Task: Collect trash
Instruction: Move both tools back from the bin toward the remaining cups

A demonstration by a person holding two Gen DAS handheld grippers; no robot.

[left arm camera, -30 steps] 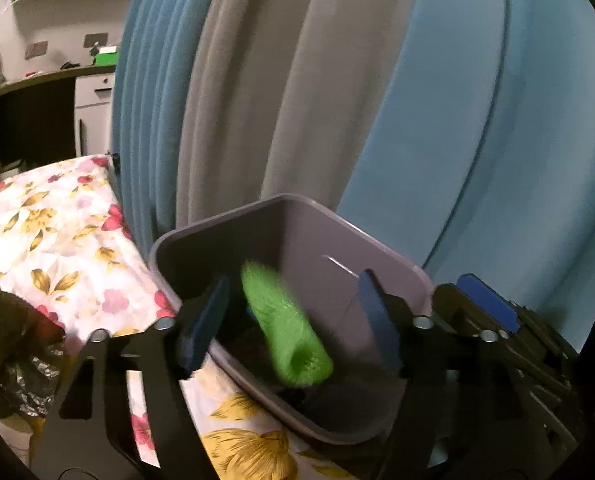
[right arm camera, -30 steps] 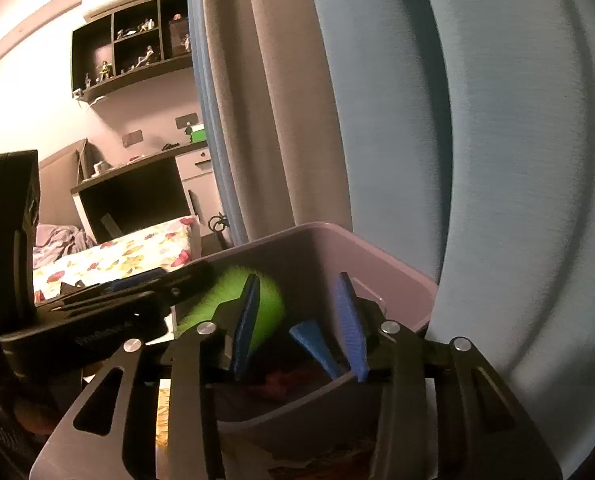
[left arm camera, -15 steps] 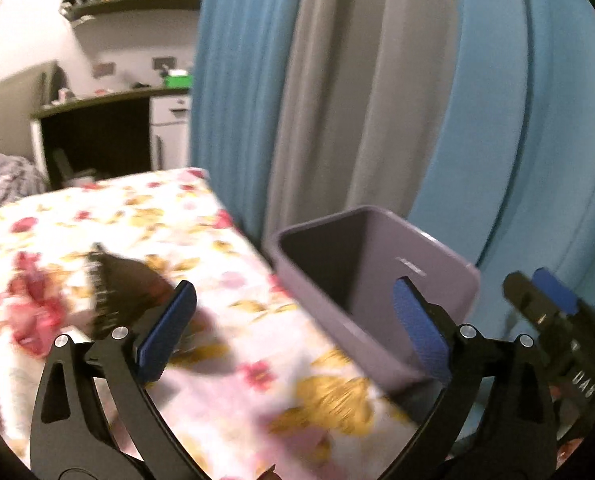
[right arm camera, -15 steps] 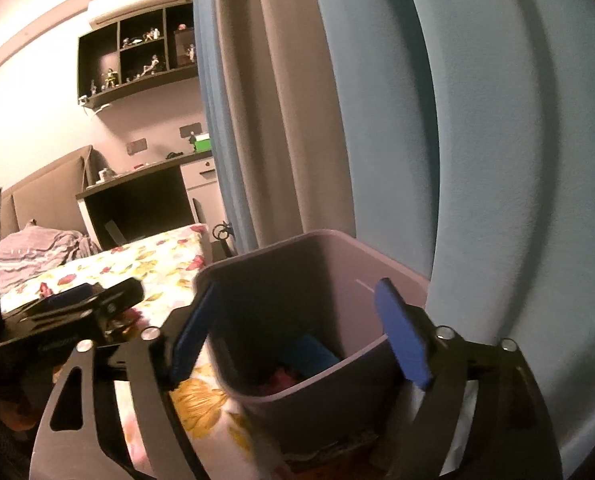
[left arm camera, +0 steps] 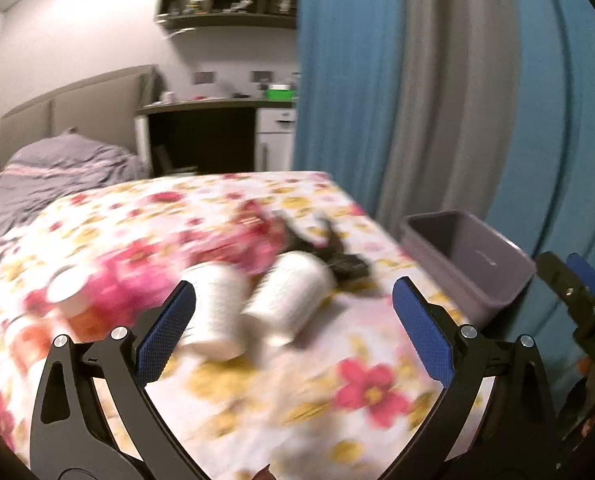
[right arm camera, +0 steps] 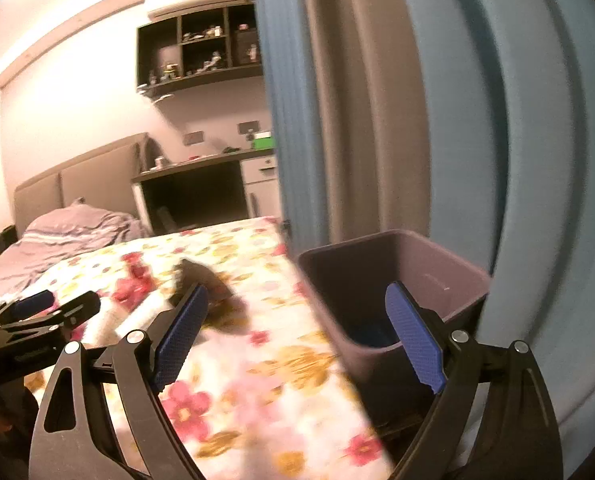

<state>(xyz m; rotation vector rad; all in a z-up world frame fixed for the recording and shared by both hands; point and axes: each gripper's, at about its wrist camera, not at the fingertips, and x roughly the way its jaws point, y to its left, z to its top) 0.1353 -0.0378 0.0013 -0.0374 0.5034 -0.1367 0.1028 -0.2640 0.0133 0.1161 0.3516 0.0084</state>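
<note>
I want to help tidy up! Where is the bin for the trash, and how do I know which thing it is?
Find the bed with the flowery cover, then the tall blue and grey curtain along its side. The bin stands squeezed between the bed's edge and that curtain. It is a plain, dull purple box with an open top, unlike the white cups and the black bag, which lie on the cover.

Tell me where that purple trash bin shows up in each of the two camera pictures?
Left wrist view: the purple bin sits at the right, beside the floral bedspread's edge, before the blue curtain.
Right wrist view: the bin is lower centre-right, seen between the open tongs.
Shared landmark: the green box on the desk.
</note>
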